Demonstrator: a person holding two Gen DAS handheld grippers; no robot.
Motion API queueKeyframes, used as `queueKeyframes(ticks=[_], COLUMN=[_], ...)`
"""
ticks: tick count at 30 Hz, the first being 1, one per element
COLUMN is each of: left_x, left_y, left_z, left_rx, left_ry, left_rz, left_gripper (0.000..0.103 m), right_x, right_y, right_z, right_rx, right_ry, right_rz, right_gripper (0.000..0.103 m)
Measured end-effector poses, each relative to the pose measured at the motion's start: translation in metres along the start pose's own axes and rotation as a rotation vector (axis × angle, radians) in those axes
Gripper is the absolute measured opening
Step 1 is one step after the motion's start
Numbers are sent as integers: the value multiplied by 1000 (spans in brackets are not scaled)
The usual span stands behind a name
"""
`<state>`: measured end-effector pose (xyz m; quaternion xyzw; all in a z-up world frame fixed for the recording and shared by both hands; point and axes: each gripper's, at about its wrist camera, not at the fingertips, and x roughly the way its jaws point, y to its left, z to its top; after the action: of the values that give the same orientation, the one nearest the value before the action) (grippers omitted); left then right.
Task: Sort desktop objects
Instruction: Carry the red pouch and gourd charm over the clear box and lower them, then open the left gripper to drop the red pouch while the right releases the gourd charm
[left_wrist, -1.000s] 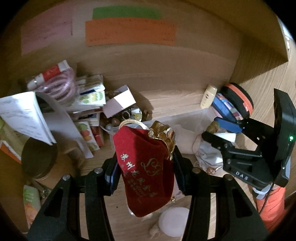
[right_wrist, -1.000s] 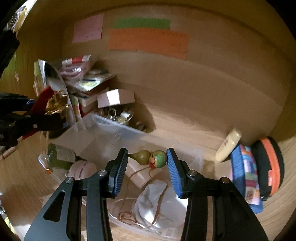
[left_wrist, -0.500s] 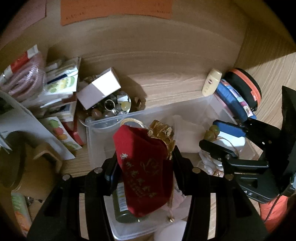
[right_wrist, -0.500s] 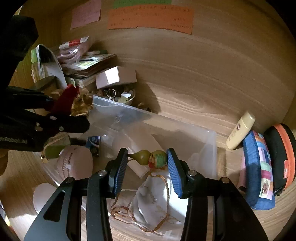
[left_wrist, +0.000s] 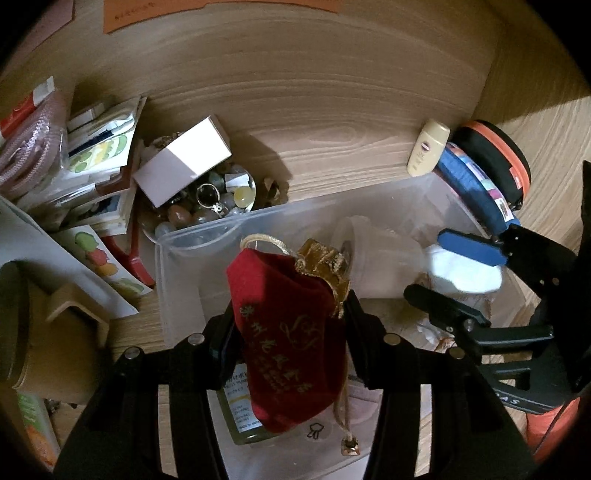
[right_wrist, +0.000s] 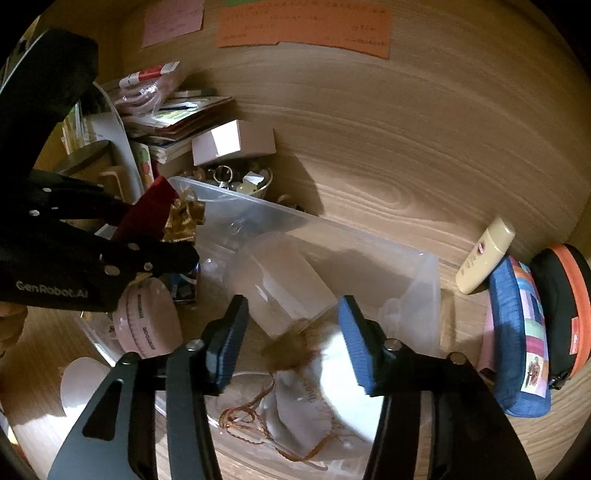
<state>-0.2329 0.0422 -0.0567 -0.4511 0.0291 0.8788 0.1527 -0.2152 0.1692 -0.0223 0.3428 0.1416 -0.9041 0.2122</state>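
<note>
Pouch (left_wrist: 288, 347), red velvet with gold lettering and a gold-trimmed mouth, sits between your left gripper (left_wrist: 288, 339) jaws in the left wrist view, hanging over the near end of the clear plastic bin (left_wrist: 192, 243). The jaws are opening slightly, yet the pads look to be on the cloth at both sides, so treat it as held for now. Below it lie a small glass bottle (left_wrist: 236, 413) and the pouch's own drawstring with its bead (left_wrist: 349, 446). Judging by this, your best move is to lower the pouch closer to the bin floor before you let go fully, and aim for the bare patch beside the bottle so it does not land on it. Watch the cord: it could snag on a jaw as you pull away. Your right gripper (left_wrist: 454, 273) is working close by on the right; keep the two apart.

From the right wrist view, the right gripper (right_wrist: 291, 339) jaws are opening and nothing is pressed between the blue pads. A blurred brown shape (right_wrist: 288, 343) between them is, I judge, the small charm on its cord dropping toward the white cloth bag (right_wrist: 332, 387) inside the bin; the blur leaves that uncertain. Let it settle, then lift straight back so the loose brown cord (right_wrist: 243, 417) is not dragged out. The left gripper (right_wrist: 173, 236) with the pouch shows at the left edge, over the bin's far corner.
</note>
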Motion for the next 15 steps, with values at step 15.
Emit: queueKeyframes(ticks=[15], left_x=[-16], left_y=[3], left_z=[2], left_rx=[-15], left_ry=[-21], left_rz=[17], left_gripper=[69], right_x=[-9], right_y=[-4], right_z=[1], right_rx=[13], right_ry=[-47], right_rz=[-19], right_gripper=[72])
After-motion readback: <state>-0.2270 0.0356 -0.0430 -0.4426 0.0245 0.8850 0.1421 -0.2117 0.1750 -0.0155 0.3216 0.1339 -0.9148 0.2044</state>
